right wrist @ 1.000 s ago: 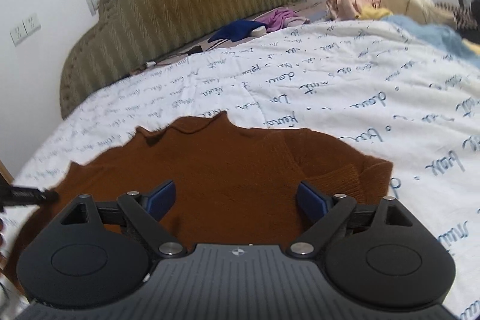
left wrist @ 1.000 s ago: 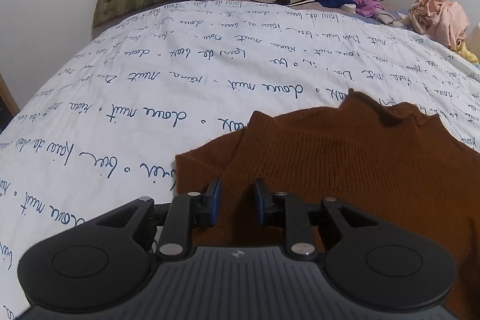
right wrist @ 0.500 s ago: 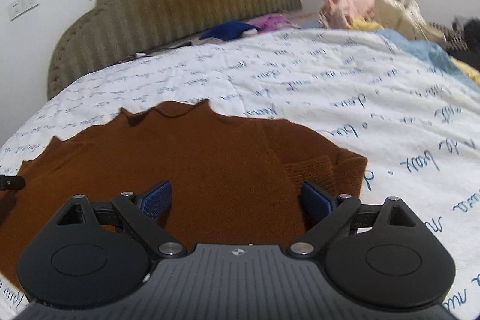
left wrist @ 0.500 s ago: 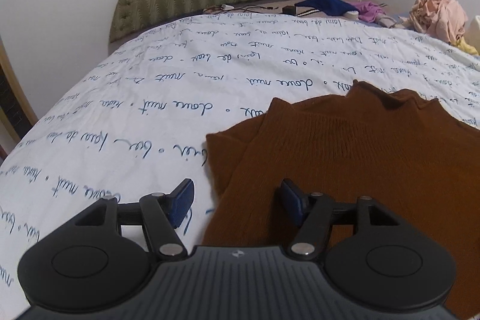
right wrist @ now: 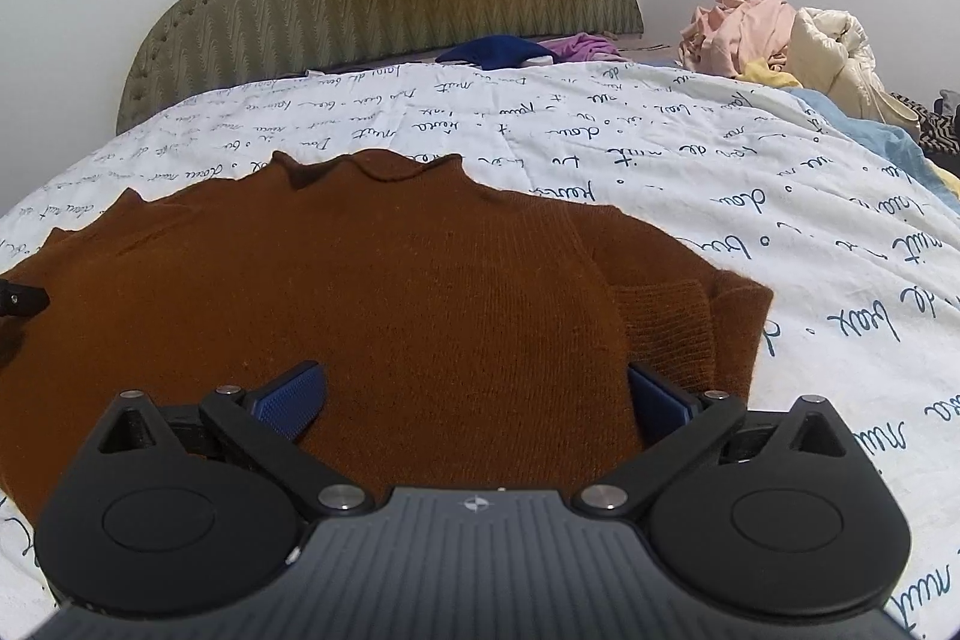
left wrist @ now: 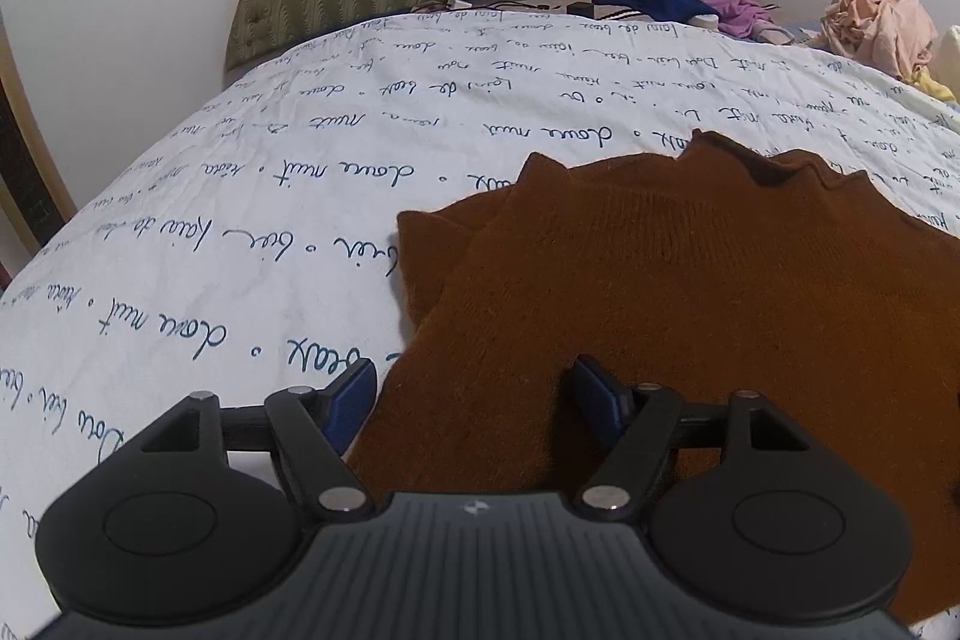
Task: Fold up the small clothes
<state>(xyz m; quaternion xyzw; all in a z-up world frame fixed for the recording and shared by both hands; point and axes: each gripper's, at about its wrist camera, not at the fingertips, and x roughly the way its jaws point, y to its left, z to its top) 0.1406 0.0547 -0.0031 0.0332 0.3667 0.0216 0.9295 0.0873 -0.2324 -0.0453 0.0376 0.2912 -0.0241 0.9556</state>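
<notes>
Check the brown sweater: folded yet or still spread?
Partly folded. The brown sweater lies flat on the bedspread, both sleeves tucked inward over the body; no crosswise fold yet.

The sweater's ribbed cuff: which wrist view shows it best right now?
The right wrist view. There the ribbed cuff lies folded in over the brown sweater, just beyond the open right gripper. The left wrist view shows the sweater's other side, and no ribbed cuff is discernible there.
</notes>
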